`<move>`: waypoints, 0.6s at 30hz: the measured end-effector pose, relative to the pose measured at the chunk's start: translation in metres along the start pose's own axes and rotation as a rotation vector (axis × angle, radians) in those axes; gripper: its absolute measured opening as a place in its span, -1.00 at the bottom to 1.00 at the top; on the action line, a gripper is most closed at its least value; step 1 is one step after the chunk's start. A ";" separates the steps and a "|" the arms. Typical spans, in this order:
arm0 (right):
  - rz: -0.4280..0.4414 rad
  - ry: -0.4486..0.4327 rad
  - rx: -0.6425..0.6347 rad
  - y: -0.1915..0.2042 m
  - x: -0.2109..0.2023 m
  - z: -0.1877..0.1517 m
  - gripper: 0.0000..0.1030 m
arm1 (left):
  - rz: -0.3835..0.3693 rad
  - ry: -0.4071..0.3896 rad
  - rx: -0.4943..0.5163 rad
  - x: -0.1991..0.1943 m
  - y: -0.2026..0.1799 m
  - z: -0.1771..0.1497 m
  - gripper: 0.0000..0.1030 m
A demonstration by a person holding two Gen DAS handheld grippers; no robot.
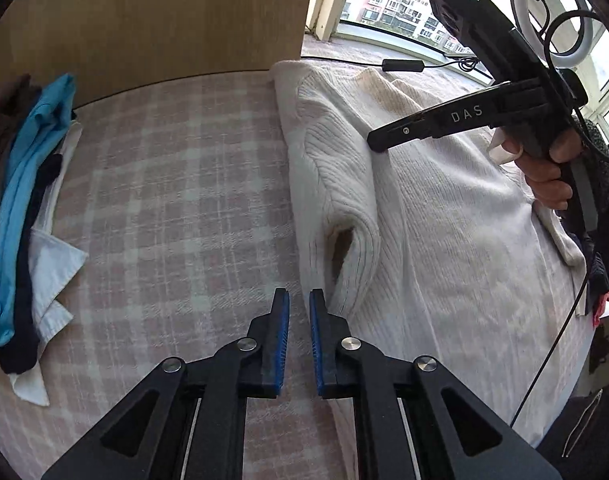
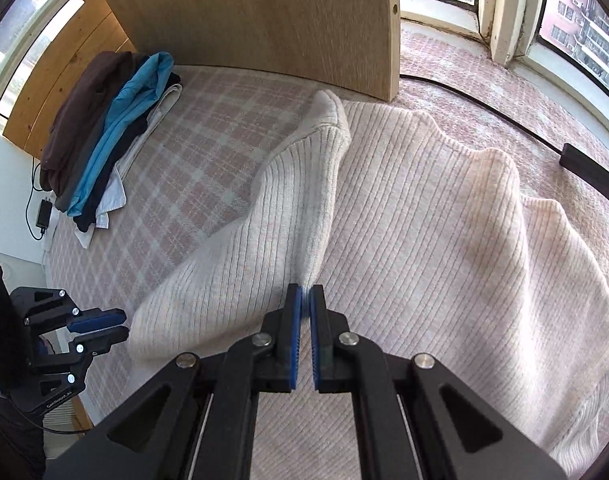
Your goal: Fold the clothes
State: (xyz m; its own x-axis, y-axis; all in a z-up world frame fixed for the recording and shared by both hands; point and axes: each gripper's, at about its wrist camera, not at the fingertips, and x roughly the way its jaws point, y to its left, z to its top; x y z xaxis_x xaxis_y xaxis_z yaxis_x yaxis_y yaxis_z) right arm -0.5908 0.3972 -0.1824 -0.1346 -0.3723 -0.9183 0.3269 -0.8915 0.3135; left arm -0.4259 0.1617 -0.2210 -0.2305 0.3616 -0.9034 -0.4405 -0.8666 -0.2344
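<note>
Black hinged fingers with ridged blue pads fill the foreground of both wrist views. On the right gripper the pads are pinched on a raised fold of the cream rib-knit sweater, which spreads across the pink-and-white plaid bedspread. One ribbed sleeve lies folded over the sweater's body, its cuff pointing toward the headboard; in the left wrist view the sleeve's cuff end gapes open as a dark hollow. The left gripper hangs over the bedspread just beside the sweater's edge, its pads slightly apart with nothing between them. A person's hand grips the handle of the right gripper.

Farther off on the bedspread, a loose pile of folded clothes sits near the edge: brown on top, then grey, bright blue, navy and white layers. Behind stands a light wooden headboard. A black cable runs across the plaid cloth near the windows, and a white ring light stands there.
</note>
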 end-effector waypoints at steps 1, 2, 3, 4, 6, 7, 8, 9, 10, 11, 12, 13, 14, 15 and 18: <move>-0.001 0.003 0.010 -0.004 0.000 0.000 -0.91 | -0.013 0.004 0.021 0.002 -0.002 0.003 -0.72; 0.004 0.004 0.019 -0.007 -0.001 0.000 -0.91 | -0.008 0.005 0.039 0.004 -0.005 0.005 -0.67; 0.010 0.005 0.025 -0.010 -0.002 -0.001 -0.91 | 0.004 0.006 0.055 0.005 -0.007 0.008 -0.65; 0.016 0.006 0.032 -0.013 -0.003 -0.001 -0.91 | 0.009 0.005 0.062 0.007 -0.008 0.012 -0.64; 0.018 0.005 0.029 -0.014 -0.004 -0.001 -0.91 | 0.013 -0.003 0.065 0.010 -0.010 0.021 -0.64; 0.017 0.005 0.026 -0.014 -0.004 -0.001 -0.91 | 0.031 -0.013 0.070 0.011 -0.011 0.024 -0.64; 0.020 0.005 0.022 -0.013 -0.005 -0.001 -0.91 | 0.050 -0.017 0.063 0.013 -0.011 0.026 -0.63; 0.024 0.002 0.020 -0.012 -0.006 -0.001 -0.91 | 0.068 -0.017 0.050 0.015 -0.009 0.028 -0.66; 0.035 -0.004 0.022 -0.012 -0.007 -0.001 -0.91 | 0.071 -0.024 0.021 0.016 -0.004 0.028 -0.86; 0.047 -0.012 0.026 -0.011 -0.009 0.000 -0.91 | 0.067 -0.033 -0.016 0.016 0.002 0.026 -0.86; 0.060 -0.019 0.029 -0.010 -0.011 0.001 -0.91 | 0.076 -0.050 -0.061 0.014 0.011 0.023 -0.86; 0.078 -0.030 0.034 -0.009 -0.013 0.003 -0.91 | 0.076 -0.062 -0.118 0.014 0.022 0.019 -0.87; 0.098 -0.042 0.040 -0.008 -0.015 0.006 -0.91 | 0.067 -0.068 -0.179 0.014 0.034 0.014 -0.88; 0.101 -0.047 0.033 -0.006 -0.013 0.009 -0.91 | 0.056 -0.075 -0.225 0.015 0.043 0.011 -0.88; 0.063 -0.017 -0.006 0.005 0.004 0.018 -0.91 | 0.046 -0.083 -0.276 0.017 0.051 0.006 -0.89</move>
State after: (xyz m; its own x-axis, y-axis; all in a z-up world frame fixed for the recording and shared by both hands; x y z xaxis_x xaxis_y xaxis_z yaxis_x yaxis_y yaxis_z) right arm -0.6066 0.3869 -0.1798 -0.1299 -0.4317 -0.8926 0.3404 -0.8649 0.3688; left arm -0.4574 0.1255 -0.2462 -0.3201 0.3369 -0.8854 -0.1778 -0.9394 -0.2932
